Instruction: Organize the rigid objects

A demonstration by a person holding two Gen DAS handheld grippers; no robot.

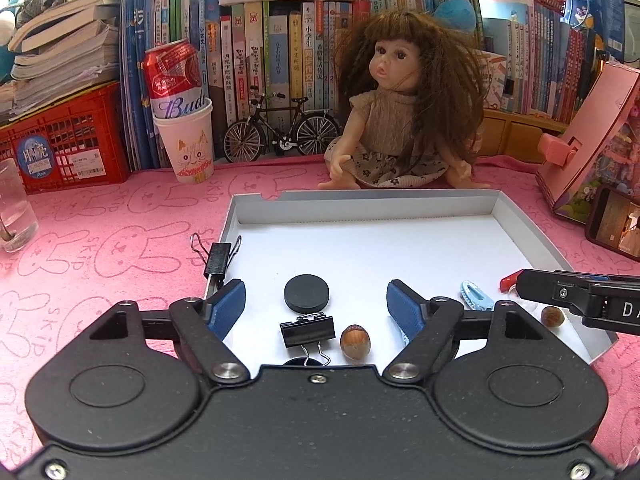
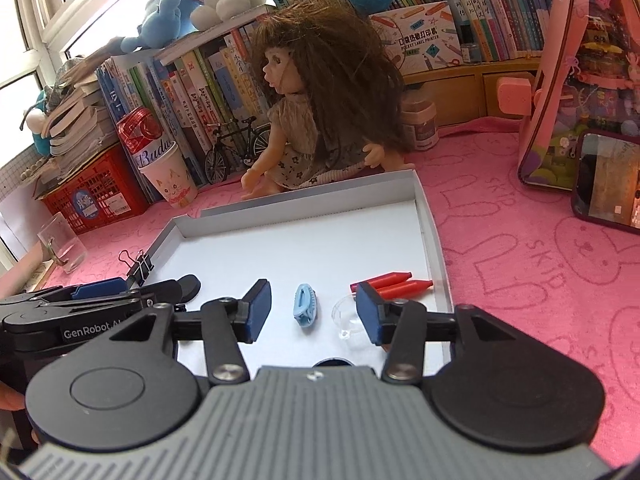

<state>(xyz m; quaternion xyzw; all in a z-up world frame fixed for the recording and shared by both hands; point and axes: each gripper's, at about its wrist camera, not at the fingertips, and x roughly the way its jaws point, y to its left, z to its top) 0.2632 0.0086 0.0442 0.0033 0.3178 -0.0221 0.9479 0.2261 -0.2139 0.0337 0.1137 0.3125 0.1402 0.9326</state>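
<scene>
Both grippers hover over the near end of the white tray (image 1: 516,228), fingers spread wide and holding nothing. Between the left gripper (image 1: 316,304) fingers lie a black disc (image 1: 307,294), a binder clip (image 1: 307,332) and a hazelnut (image 1: 354,341). A blue hair clip (image 2: 305,306) lies between the right gripper (image 2: 314,312) fingers, with red crayons (image 2: 394,284) at the tray's right wall.

Both feeds come to me bright and evenly lit; in the right wrist view daylight pours through the window (image 2: 60,12) at upper left, blown out to near white; the white tray floor (image 1: 380,252) shows only soft, short shadows under the small items; the phone screen (image 2: 608,180) carries a dull reflection; fisheye bending curves the bookshelf (image 1: 280,60) and bows the tray's walls, strongest toward the rim, where dark vignette corners cut in; the near body of the left hand-held gripper (image 1: 316,304) looks slightly soft; the centre stays sharp.
</scene>
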